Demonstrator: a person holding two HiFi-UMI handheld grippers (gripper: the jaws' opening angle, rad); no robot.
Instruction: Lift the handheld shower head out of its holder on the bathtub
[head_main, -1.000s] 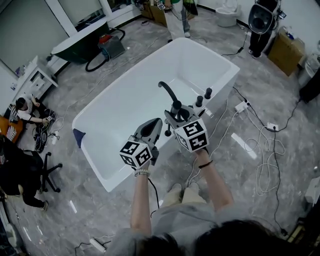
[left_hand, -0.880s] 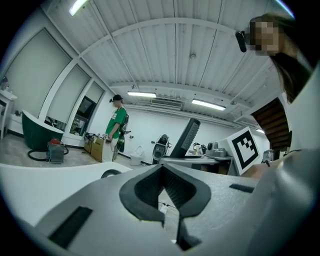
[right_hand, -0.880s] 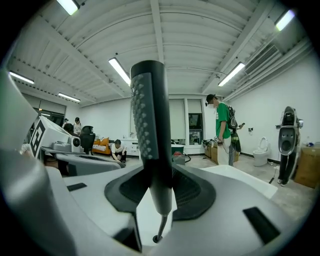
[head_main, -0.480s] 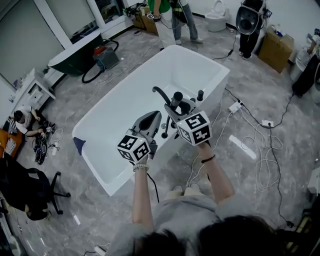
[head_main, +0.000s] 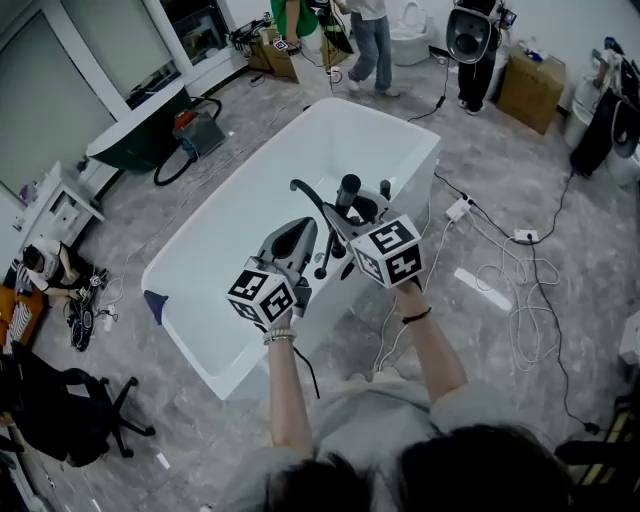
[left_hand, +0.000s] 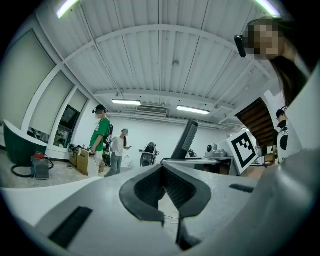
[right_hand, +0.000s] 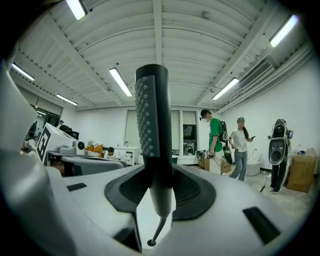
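Note:
The black handheld shower head (head_main: 347, 190) stands upright between the jaws of my right gripper (head_main: 352, 214), which is shut on its handle above the tub's rim fittings. In the right gripper view the ribbed shower head (right_hand: 152, 135) fills the gap between the pads, and a thin hose (right_hand: 159, 227) hangs below it. My left gripper (head_main: 301, 234) hovers just to the left, shut and holding nothing. In the left gripper view the shower head (left_hand: 188, 140) rises beside the right gripper's marker cube (left_hand: 245, 147). The holder is hidden behind the grippers.
Below both grippers is the white bathtub (head_main: 250, 195), with a curved black spout (head_main: 308, 198) and a black tap handle (head_main: 385, 188) on its near rim. Cables and a power strip (head_main: 460, 208) lie on the floor at right. People (head_main: 375, 40) stand at the back. A dark green tub (head_main: 135, 135) sits far left.
Both grippers have risen, and the shower head has come up with the right one, higher against the tap handles. The left gripper stayed shut and empty.

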